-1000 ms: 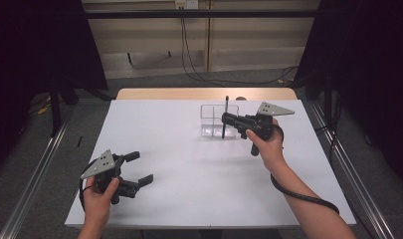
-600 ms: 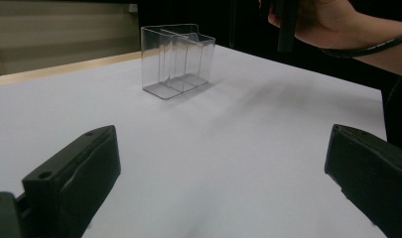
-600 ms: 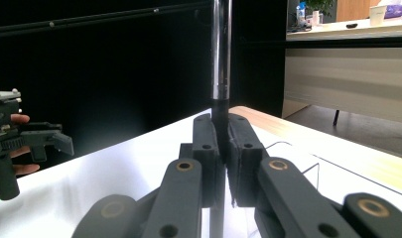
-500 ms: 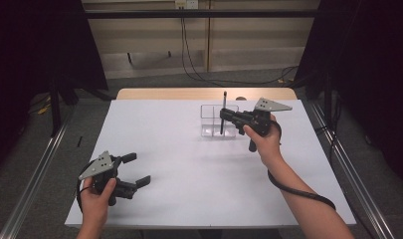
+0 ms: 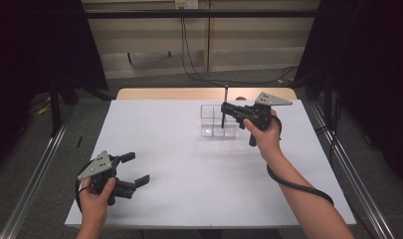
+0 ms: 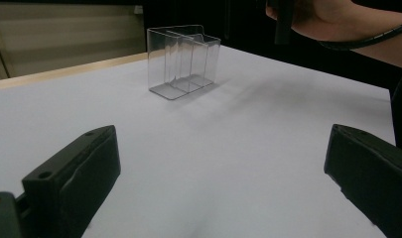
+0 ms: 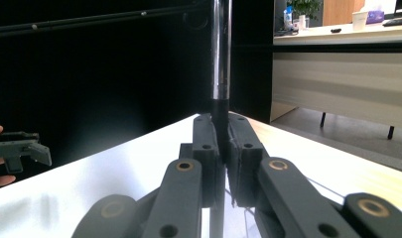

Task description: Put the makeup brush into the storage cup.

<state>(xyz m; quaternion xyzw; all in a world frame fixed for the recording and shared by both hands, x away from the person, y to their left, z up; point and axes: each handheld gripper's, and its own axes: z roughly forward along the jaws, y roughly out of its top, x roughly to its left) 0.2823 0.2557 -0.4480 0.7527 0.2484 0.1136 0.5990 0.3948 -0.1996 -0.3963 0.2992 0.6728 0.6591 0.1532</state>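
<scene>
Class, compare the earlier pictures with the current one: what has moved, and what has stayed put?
The right hand-held gripper, shut on a thin dark pen-like rod, shifted slightly towards the far edge, above the clear plastic divided organiser box. The left hand-held gripper stayed open near the front-left of the white table; the box did not move.

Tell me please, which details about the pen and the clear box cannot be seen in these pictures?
- Pen tip: in the right gripper view the closed jaws of the right gripper cover its lower end.
- Pen top: cut off by the upper edge of that view.
- Which compartment of the clear box the pen hangs over: too small in the high view.
- Right gripper in the left gripper view: cut off by the top edge.
</scene>
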